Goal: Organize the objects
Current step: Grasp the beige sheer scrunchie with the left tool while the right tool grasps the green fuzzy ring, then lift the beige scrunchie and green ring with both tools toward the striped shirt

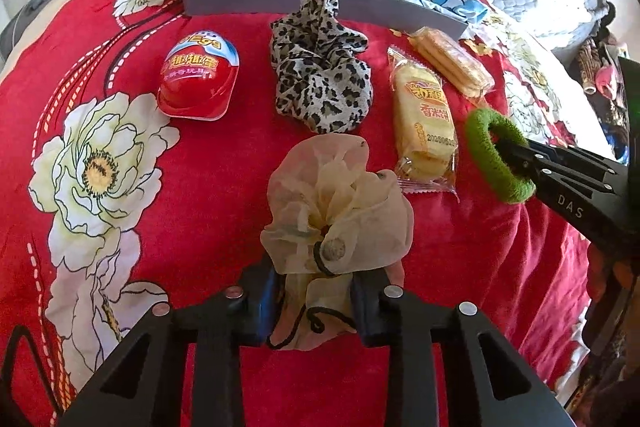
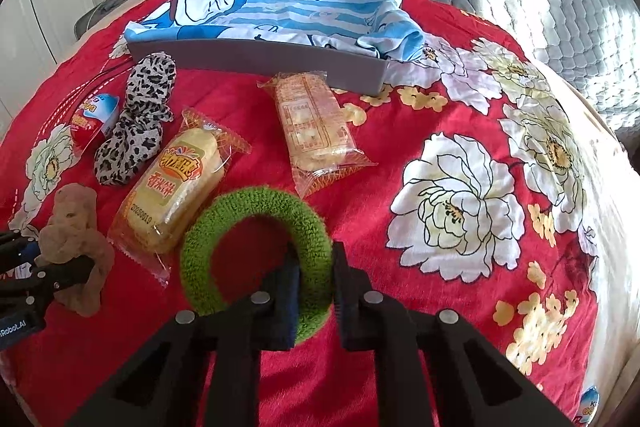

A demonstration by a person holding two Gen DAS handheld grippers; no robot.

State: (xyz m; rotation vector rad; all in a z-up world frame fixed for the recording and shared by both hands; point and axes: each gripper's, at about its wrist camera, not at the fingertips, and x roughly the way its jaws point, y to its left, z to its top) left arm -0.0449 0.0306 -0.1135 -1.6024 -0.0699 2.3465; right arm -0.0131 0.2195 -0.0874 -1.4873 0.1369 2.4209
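Both grippers hold hair ties over a red floral blanket.

Nearest, the left gripper has its jaws clamped on a cream chiffon scrunchie, while the right gripper has its jaws clamped on the band of a green fuzzy hair tie, one finger inside the loop. Just beyond lie a yellow cake packet and a second snack packet, side by side but apart. Left of them sit a leopard-print scrunchie and a red toy-egg capsule. Farthest, a grey tray carries a blue cartoon cloth on the red floral blanket.
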